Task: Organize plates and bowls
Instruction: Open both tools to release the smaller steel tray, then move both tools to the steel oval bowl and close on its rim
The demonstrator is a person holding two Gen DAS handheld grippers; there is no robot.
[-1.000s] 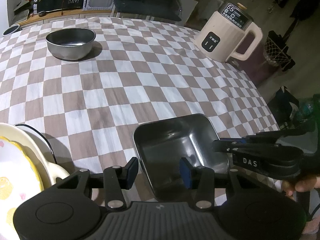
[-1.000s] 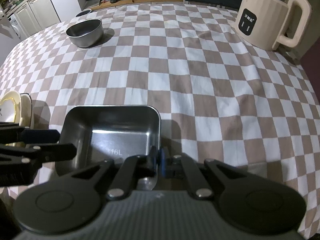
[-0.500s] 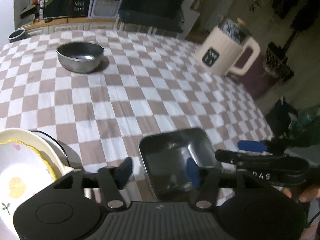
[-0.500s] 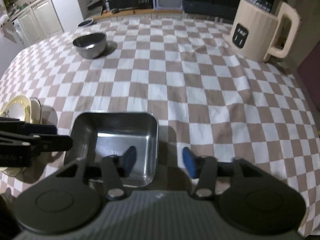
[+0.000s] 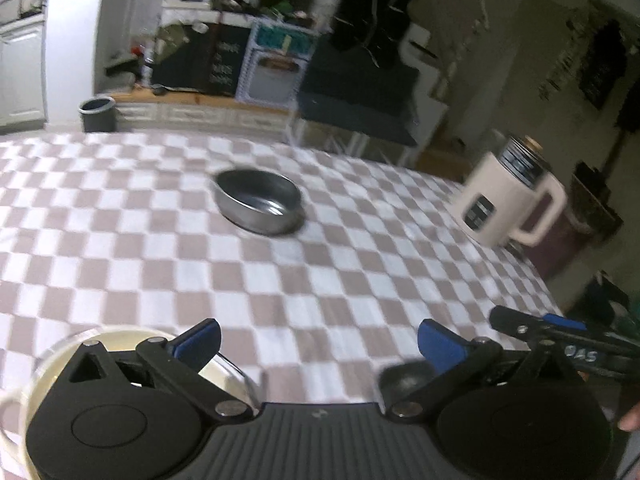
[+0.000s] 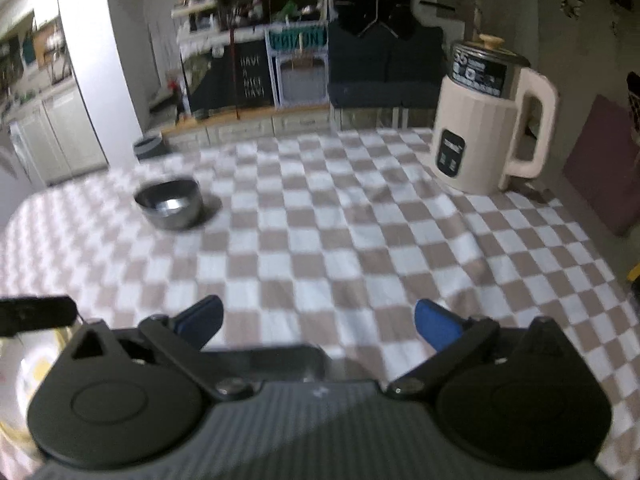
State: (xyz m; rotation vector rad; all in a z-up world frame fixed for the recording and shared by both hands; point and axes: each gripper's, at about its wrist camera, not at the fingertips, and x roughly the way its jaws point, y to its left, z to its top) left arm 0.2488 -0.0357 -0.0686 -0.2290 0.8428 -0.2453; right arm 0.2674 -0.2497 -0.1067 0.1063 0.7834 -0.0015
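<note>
My left gripper (image 5: 318, 340) stands wide apart, its jaws having just been opening, with nothing between the blue pads but checkered cloth. My right gripper (image 6: 318, 322) is likewise spread wide, its jaws also just opened and nothing between them. The square steel tray (image 5: 408, 378) rests on the desk (image 5: 320, 280) at the near edge, only a corner showing beside my left gripper's right finger; from the right wrist its far rim (image 6: 276, 354) shows just behind that gripper's body. A round steel bowl (image 5: 258, 206) sits alone far out on the cloth, well apart from both grippers. A stack of cream plates (image 5: 120, 342) lies at the near left, partly hidden under my left gripper's left finger. A cream electric kettle (image 6: 486, 136) stands at the far right of the desk. Both views are blurred.
</note>
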